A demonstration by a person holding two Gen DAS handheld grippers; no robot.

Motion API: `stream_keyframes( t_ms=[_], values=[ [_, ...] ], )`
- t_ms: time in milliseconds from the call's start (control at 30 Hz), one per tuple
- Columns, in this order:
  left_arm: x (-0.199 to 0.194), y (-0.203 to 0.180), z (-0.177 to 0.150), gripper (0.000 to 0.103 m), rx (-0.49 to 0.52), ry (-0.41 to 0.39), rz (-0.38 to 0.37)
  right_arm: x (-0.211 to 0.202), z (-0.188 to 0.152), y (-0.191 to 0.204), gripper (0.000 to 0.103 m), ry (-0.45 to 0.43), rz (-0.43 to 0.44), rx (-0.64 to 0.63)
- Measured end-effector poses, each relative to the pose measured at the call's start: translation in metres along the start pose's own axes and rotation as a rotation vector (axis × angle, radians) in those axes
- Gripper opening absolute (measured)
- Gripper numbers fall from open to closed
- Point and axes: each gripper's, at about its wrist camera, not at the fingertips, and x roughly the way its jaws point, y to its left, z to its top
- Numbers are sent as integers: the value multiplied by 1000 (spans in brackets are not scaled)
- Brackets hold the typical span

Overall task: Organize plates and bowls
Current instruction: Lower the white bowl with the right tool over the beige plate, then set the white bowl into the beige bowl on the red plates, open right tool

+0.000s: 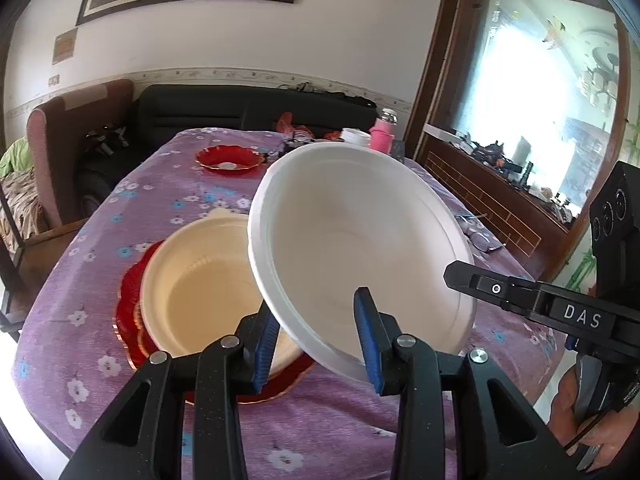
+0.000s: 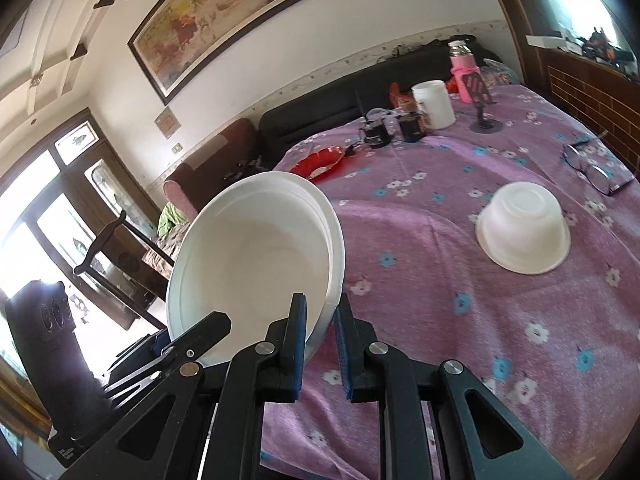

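Observation:
A white bowl (image 1: 360,236) is tilted in the air above the table. My right gripper (image 2: 322,350) is shut on its rim; the bowl also shows in the right wrist view (image 2: 256,256). My left gripper (image 1: 316,344) straddles the bowl's near rim with its jaws apart, one finger inside and one outside. A cream bowl (image 1: 200,284) sits on a red plate (image 1: 132,312) just left of the white bowl. A second red plate (image 1: 230,160) lies farther back. Another white bowl (image 2: 522,228) lies upside down on the right of the table.
The table has a purple flowered cloth (image 2: 440,320). At its far end stand a white cup (image 2: 434,104), a pink bottle (image 2: 464,72), a phone stand (image 2: 482,116) and small dark jars. Glasses (image 2: 592,164) lie at the right edge. A sofa and armchair stand behind.

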Motion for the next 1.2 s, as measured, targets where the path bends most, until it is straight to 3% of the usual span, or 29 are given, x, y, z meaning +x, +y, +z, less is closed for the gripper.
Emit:
stream_keyframes(
  t_ms=[433,1200],
  values=[
    [-2,38,1,35,-73,1,52,43,2,20,16,64,32,-14],
    [0,74,-5,35,-150,21,96,91,-2,45,16,133,26,-44]
  ],
)
